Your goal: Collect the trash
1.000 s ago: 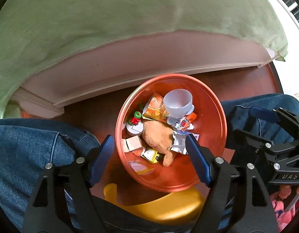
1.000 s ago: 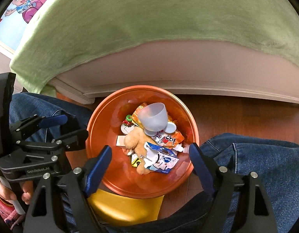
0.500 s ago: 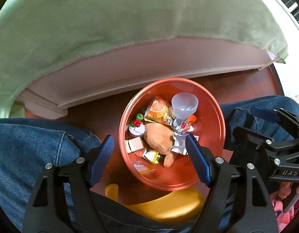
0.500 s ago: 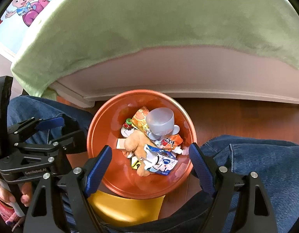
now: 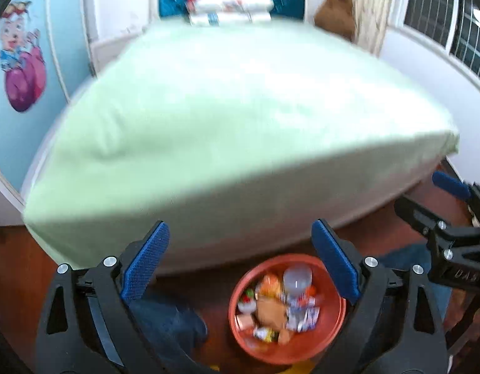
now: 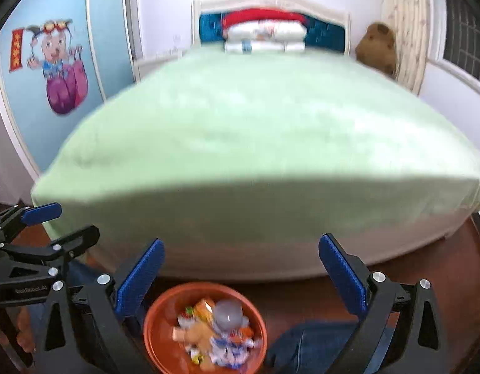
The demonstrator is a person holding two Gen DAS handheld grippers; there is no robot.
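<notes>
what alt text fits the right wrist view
An open tool hovers empty over an orange bowl of trash on the floor, facing a bed with a green cover. The image is blurred.

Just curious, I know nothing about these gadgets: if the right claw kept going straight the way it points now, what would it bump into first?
Probably the green bed cover: the open right claw points at it. Blur leaves depth unclear.
</notes>
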